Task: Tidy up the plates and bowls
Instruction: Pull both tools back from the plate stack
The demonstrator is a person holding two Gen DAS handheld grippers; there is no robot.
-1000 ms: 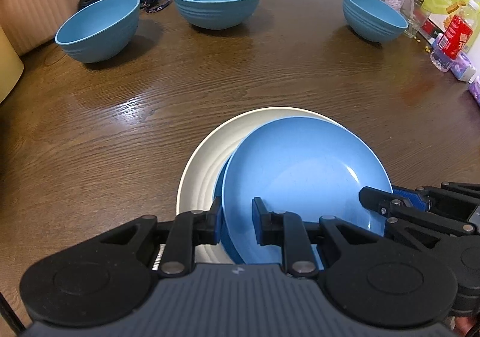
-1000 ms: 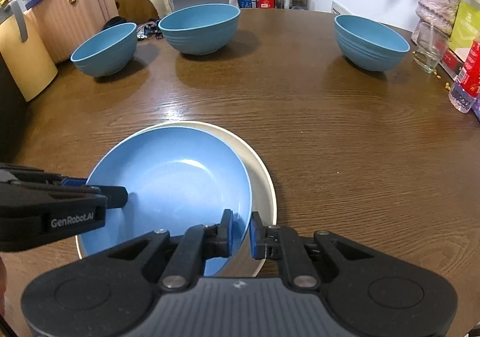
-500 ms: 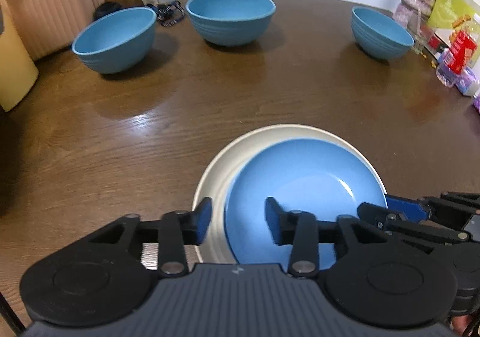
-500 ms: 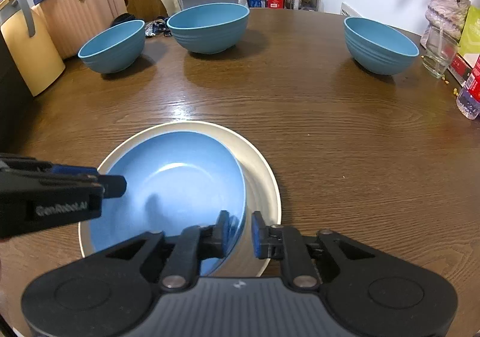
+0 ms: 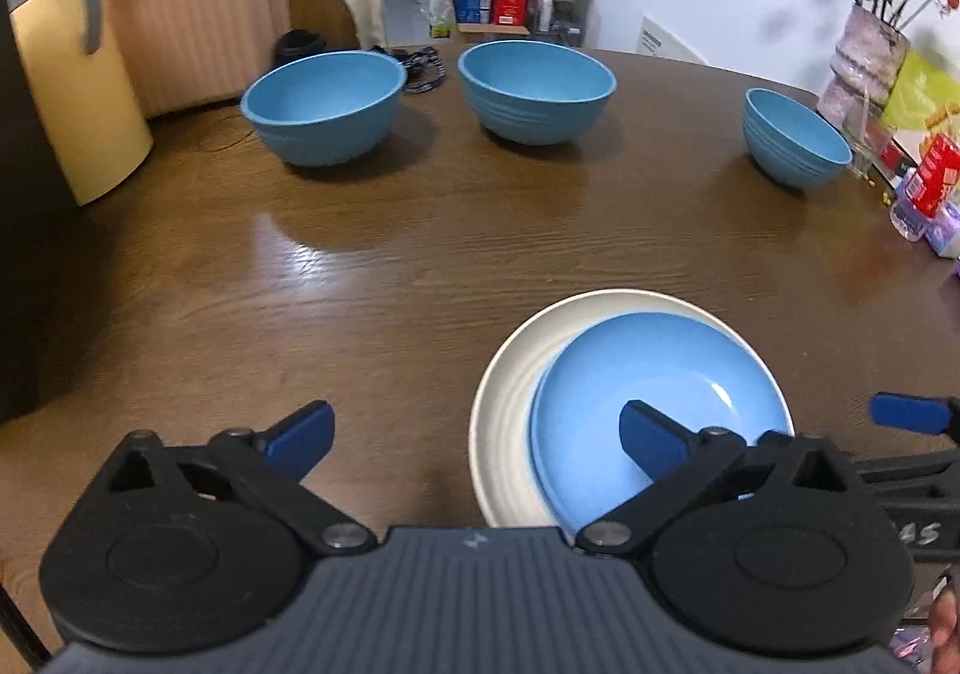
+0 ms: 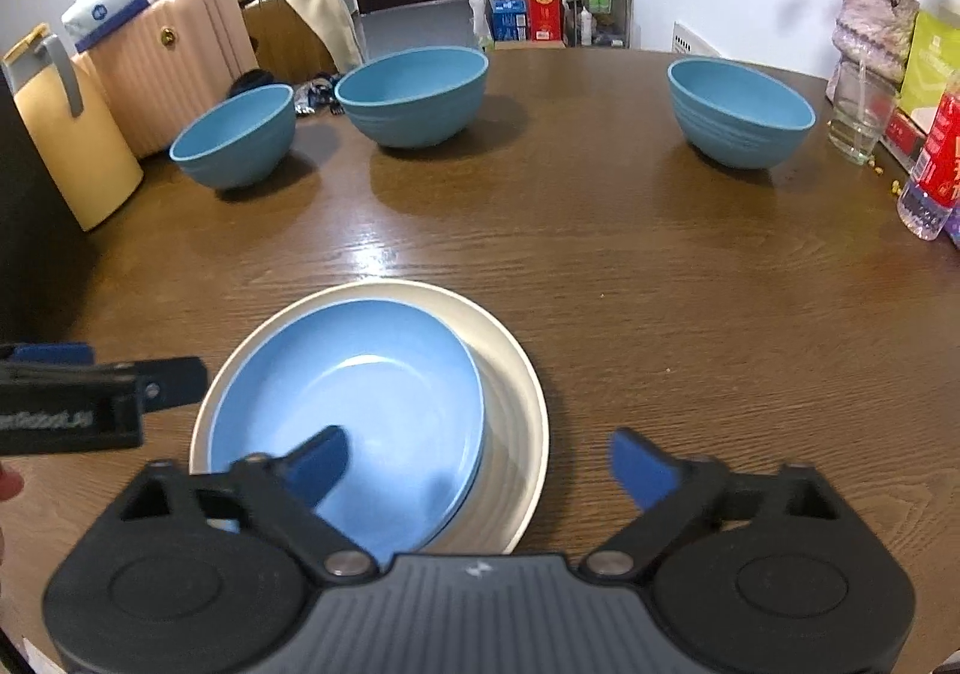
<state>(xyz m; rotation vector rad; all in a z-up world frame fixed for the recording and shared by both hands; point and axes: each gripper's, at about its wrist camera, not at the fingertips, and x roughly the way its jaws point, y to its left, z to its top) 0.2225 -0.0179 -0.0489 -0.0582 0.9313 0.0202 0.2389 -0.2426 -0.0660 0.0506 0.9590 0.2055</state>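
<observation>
My left wrist camera looks steeply down past its fingers at the wooden table (image 5: 420, 266), with the stacked plates (image 5: 654, 392) close ahead to the right. My right wrist camera tilts the same way, plates close ahead-left. Both share the three blue bowls (image 6: 414, 95) far ahead.

Both grippers' fingers (image 5: 651, 437) off blue plate (image 5: 654, 380)

A lived-in home dining room — round wooden table (image 6: 630, 254), pink suitcase (image 6: 174, 56), vase of flowers (image 6: 873, 26).
</observation>
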